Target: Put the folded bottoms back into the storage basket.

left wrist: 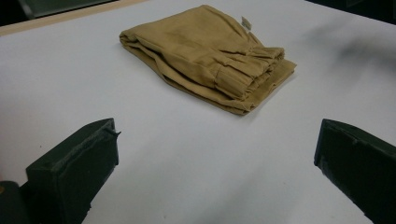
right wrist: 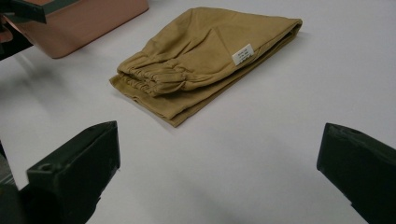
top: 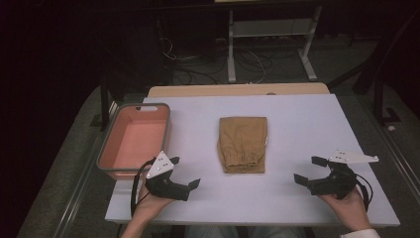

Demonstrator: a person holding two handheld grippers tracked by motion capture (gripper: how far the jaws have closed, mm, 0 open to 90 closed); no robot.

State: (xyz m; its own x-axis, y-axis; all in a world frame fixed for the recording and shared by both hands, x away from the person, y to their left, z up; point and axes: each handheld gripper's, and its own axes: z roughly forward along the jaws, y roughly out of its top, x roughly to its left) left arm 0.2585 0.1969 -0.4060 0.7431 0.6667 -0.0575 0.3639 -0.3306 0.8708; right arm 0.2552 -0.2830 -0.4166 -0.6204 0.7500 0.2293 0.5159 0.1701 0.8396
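White table [top: 297, 124] under dim light, cables on the floor at top of frame. I see the folded tan trousers [top: 242, 144] lying flat at centre, pink bin [top: 133, 140] at left. Left gripper [top: 184, 172] lower left, right gripper [top: 308, 170] lower right, both with fingers spread wide, nothing held, well apart from the trousers.
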